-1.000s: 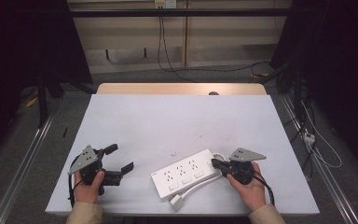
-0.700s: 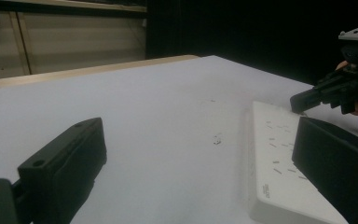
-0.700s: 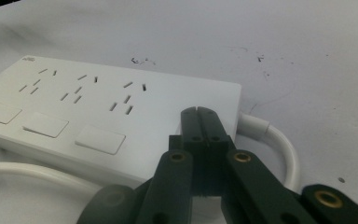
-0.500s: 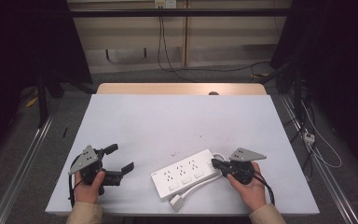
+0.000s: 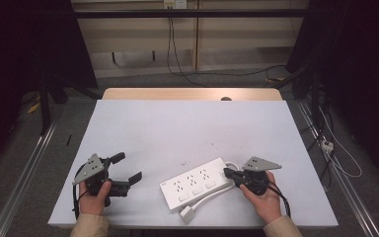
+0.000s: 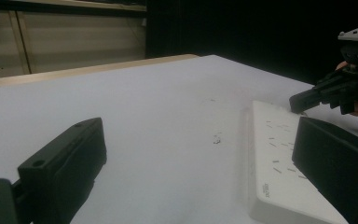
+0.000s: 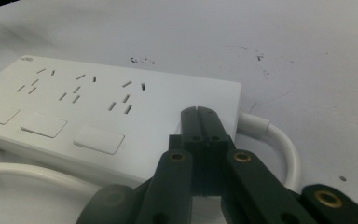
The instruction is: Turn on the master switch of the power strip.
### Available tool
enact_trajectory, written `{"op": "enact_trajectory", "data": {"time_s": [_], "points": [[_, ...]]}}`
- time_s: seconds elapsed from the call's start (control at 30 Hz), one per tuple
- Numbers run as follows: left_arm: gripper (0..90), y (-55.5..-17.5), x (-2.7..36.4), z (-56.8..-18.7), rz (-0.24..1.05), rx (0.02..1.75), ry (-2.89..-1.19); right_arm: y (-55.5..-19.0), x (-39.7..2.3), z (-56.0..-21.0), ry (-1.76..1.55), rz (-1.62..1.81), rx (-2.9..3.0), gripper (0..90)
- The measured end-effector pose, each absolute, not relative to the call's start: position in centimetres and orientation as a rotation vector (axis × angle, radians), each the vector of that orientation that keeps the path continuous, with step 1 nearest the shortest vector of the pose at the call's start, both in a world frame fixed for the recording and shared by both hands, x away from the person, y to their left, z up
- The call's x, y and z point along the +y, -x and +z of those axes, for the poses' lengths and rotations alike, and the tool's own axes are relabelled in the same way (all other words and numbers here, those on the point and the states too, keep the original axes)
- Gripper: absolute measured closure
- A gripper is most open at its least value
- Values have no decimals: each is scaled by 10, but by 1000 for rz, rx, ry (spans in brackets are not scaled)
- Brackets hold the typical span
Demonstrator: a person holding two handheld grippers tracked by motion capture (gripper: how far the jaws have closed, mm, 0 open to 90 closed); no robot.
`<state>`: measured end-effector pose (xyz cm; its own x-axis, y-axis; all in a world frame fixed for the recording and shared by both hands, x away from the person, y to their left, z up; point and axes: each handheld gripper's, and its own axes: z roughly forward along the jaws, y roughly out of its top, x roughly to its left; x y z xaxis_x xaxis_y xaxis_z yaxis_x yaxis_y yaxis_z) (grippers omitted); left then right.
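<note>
A: Where does the power strip (image 5: 197, 183) lie?

B: Flat on the white counter (image 5: 192, 123), near its front edge and a little right of centre, set at a slant with its right end farther back. Its three socket groups face up, with three switches along the near side. The white cord (image 7: 279, 140) loops out of the right end and runs back under the near edge to a plug (image 5: 187, 214) lying just in front of the strip.

A: And the right tool (image 5: 228, 172)?

B: Held in the person's right hand (image 5: 261, 197), pointing left, its black jaws pressed together with nothing between them. In the right gripper view the closed tips rest over the strip's right end, beside the spot where the cord leaves; whether they touch the casing I cannot tell.

A: The left tool (image 5: 127, 168)?

B: Gripped in the left hand (image 5: 94, 195) at the near left of the counter, well apart from the strip. Its jaws stand wide apart and empty, aimed rightward; the left gripper view looks between them to the strip's left end.
</note>
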<state>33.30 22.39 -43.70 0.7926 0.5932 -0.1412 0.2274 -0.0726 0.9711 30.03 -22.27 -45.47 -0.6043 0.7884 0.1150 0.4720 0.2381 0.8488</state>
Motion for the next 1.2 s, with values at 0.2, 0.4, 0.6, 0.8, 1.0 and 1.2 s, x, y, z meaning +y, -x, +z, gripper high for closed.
{"op": "enact_trajectory", "data": {"time_s": [0.2,0.4,0.6,0.8,1.0,1.2], "points": [[26,-333,224,-437,340,658,-1651,-300,-223,-455,-1176,1315,2180,900],[26,-333,225,-436,343,658,-1646,-300,-223,-455,-1178,1311,2178,900],[26,-333,224,-436,343,656,-1647,-300,-222,-455,-1175,1307,2177,900],[26,-333,225,-436,347,658,-1643,-300,-222,-455,-1178,1306,2175,900],[26,-333,225,-436,346,658,-1643,-300,-222,-455,-1176,1303,2175,900],[27,-333,224,-436,349,657,-1646,-299,-221,-455,-1175,1296,2174,900]]}}
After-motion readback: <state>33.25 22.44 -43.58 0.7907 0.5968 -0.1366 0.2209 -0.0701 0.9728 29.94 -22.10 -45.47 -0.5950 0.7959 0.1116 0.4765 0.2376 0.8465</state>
